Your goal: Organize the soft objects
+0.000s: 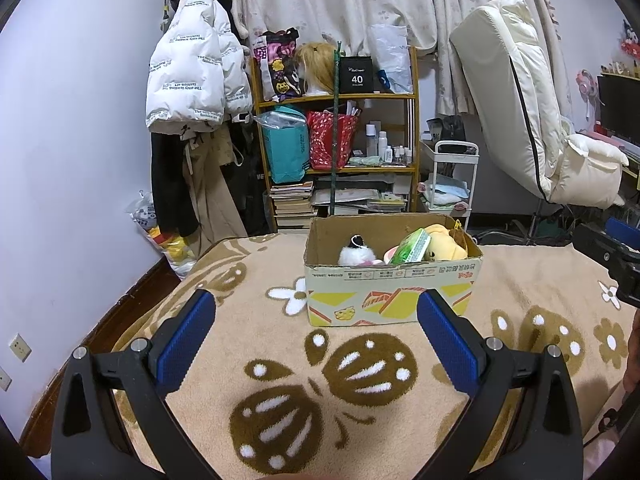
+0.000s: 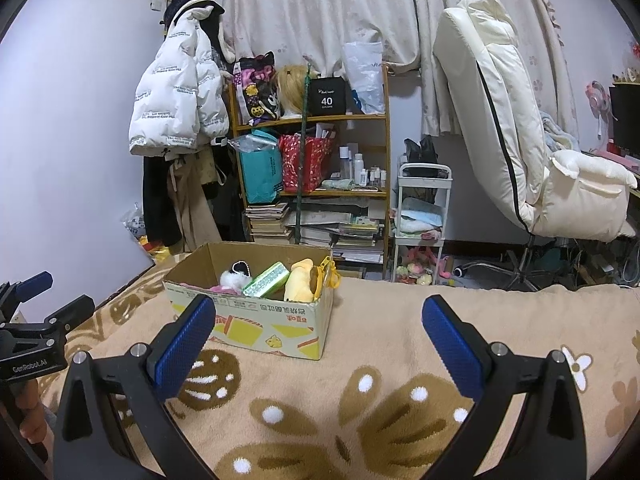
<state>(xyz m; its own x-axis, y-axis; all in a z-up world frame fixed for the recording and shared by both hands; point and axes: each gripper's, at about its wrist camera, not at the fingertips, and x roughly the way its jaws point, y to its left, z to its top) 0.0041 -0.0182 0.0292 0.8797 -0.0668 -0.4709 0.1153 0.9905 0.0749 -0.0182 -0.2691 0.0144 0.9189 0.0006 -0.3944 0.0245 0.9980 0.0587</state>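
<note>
A cardboard box (image 1: 384, 292) (image 2: 280, 332) stands on the beige patterned blanket (image 1: 280, 364) (image 2: 380, 344). Inside it lie a white fluffy plush (image 1: 356, 254) (image 2: 234, 278), a green tissue pack (image 1: 412, 246) (image 2: 266, 280) and a yellow plush (image 1: 446, 242) (image 2: 300, 282). My left gripper (image 1: 316, 310) is open and empty, just short of the box's near wall. Open and empty too, my right gripper (image 2: 318, 314) hovers to the right of the box, over the blanket. Each gripper shows at the edge of the other's view.
Beyond the bed stand a wooden shelf (image 1: 340, 136) (image 2: 312, 160) crammed with bags and books, a white puffer jacket (image 1: 192, 64) on a rack, a small white trolley (image 1: 452, 184) and a cream recliner chair (image 2: 520, 128). The bed's dark wooden edge (image 1: 120, 316) runs along the left.
</note>
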